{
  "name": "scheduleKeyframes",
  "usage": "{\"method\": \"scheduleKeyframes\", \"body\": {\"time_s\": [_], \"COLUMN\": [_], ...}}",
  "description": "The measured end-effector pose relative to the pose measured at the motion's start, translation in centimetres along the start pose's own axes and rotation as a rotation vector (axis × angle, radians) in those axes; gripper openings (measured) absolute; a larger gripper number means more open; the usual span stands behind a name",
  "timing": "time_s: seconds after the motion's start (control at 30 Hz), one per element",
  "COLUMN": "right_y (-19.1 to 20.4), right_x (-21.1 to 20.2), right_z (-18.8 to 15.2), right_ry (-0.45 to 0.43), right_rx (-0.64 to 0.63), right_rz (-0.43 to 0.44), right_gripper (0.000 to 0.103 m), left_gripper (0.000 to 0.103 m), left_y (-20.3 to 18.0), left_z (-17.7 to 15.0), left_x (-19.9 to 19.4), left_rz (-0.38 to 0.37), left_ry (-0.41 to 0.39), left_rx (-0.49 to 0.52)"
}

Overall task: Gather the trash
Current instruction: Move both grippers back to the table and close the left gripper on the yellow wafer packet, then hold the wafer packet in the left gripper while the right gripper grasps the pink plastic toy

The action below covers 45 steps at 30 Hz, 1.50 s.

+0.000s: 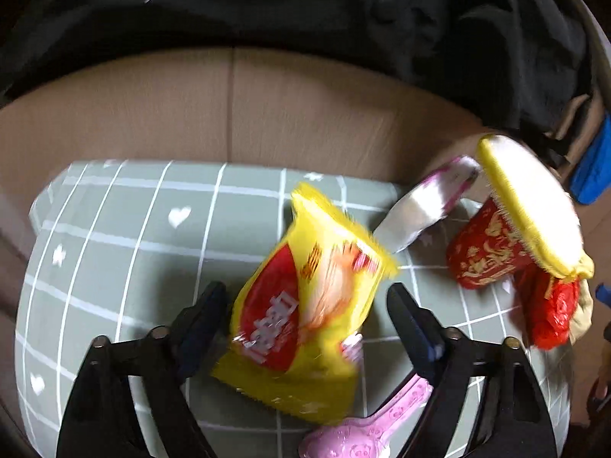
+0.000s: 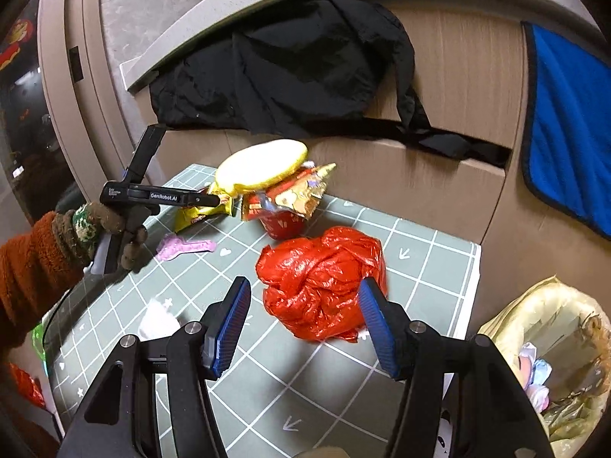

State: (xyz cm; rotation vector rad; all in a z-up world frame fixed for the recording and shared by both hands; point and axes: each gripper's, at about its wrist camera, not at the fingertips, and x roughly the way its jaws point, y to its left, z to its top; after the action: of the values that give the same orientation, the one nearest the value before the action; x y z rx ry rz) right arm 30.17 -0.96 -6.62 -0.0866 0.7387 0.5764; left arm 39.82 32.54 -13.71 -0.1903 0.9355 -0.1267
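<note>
A yellow and red snack wrapper (image 1: 305, 305) lies on the green checked table (image 1: 114, 248), blurred, between the fingers of my left gripper (image 1: 307, 290). The jaws stand wide around it and a gap shows at the right pad. In the right wrist view this wrapper (image 2: 198, 215) lies just past the left tool. My right gripper (image 2: 305, 284) is open, its blue pads on either side of a crumpled red plastic bag (image 2: 320, 286) that rests on the table. The same bag (image 1: 553, 313) shows at the right edge of the left wrist view.
A red noodle cup (image 2: 282, 227) with a peeled yellow lid (image 2: 263, 166) stands behind the bag. A pink spoon (image 2: 187, 248), a white tissue (image 2: 156, 316) and a silver wrapper (image 1: 420, 206) lie nearby. A lined bin (image 2: 553, 343) sits at the right. A black garment (image 2: 290, 72) drapes behind.
</note>
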Motion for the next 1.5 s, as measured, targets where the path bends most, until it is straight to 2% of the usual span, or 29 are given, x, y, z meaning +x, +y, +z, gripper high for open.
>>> {"method": "scheduleKeyframes", "body": {"time_s": [0.13,0.23,0.3,0.47,0.63,0.8,0.9,1.0,1.1,1.17,1.27,1.37,1.4,1.47,1.5], "right_y": [0.1,0.9,1.4,3.6,7.4,12.1,15.1,17.3,18.4,18.0,16.5,15.5,15.5,16.1,16.7], "right_x": [0.4,0.1,-0.3,-1.1,1.0,6.6,10.8,13.9,17.1,18.6,20.5,19.7,19.2,17.6,16.7], "right_z": [-0.1,0.0,0.2,1.2,2.5,4.5,5.3,5.5,6.0,6.4,6.5,5.6,5.2,4.6,4.3], "right_ry": [0.001,-0.007,-0.016,-0.035,0.025,0.136,0.218,0.277,0.318,0.355,0.417,0.436,0.451,0.489,0.48], "right_rx": [0.017,0.0,-0.011,-0.073,-0.168,-0.284,-0.353,-0.453,-0.543,-0.527,-0.424,-0.344,-0.327,-0.302,-0.32], "right_rz": [0.028,0.036,0.047,0.07,0.18,0.353,0.418,0.412,0.363,0.351,0.365,0.371,0.397,0.504,0.525], "right_gripper": [0.056,0.056,0.056,0.056,0.056,0.056,0.056,0.056,0.056,0.056,0.056,0.058,0.058,0.057,0.056], "left_gripper": [0.061,0.045,0.04,0.039,0.039,0.039,0.039,0.039,0.039,0.039,0.039,0.039,0.039,0.039,0.039], "left_y": [0.1,0.0,-0.2,-0.6,0.2,1.1,1.9,2.7,4.1,5.1,6.4,7.2,7.4,7.6,7.7], "left_z": [-0.7,-1.3,-2.1,-5.0,-8.1,-11.1,-13.0,-14.8,-16.2,-16.8,-17.6,-18.0,-18.1,-18.1,-18.1], "left_x": [-0.6,-1.3,-2.2,-6.7,-12.6,-17.7,-19.9,-21.8,-22.9,-23.1,-23.2,-23.2,-23.2,-23.0,-22.9], "left_rz": [0.055,0.057,0.046,0.001,0.028,0.086,0.089,0.092,0.074,0.067,0.063,0.06,0.057,0.049,0.043], "left_ry": [-0.022,-0.029,-0.044,-0.118,-0.19,-0.264,-0.31,-0.362,-0.386,-0.39,-0.392,-0.393,-0.39,-0.391,-0.393], "left_rx": [-0.068,-0.101,-0.117,-0.188,-0.256,-0.281,-0.284,-0.316,-0.374,-0.407,-0.447,-0.463,-0.465,-0.474,-0.479]}}
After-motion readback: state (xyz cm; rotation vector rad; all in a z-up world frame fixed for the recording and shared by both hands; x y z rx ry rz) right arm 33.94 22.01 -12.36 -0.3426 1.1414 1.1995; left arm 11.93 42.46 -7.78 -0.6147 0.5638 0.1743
